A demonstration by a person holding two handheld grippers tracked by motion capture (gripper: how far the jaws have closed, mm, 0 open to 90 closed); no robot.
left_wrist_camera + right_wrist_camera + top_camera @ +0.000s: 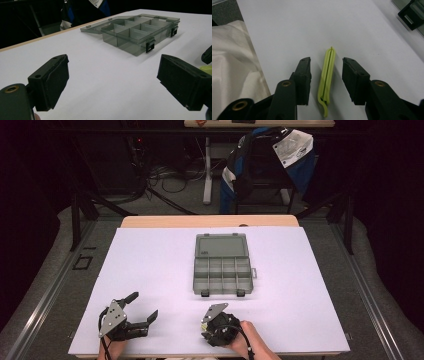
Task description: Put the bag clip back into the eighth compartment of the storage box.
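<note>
High view: on the white worktop (150, 270) an open, empty compartment box (222, 275) is seen, lid laid back, nothing yet placed in it. Near the front edge the left gripper (142, 309) is held with jaws spread wide over bare worktop. The right gripper (326, 80) is set astride a yellow-green clip (326, 77), jaws part-closed but not yet touching it; its long axis runs along the jaws, tip pointing away. Grasping and placing are judged still left.

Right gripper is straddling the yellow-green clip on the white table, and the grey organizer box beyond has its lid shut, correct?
Not quite. The grey organizer box is open: the high view shows its lid folded back flat and the compartments exposed. The rest holds: in the right gripper view the right gripper straddles the yellow-green clip on the white table, pads not yet touching it.
</note>
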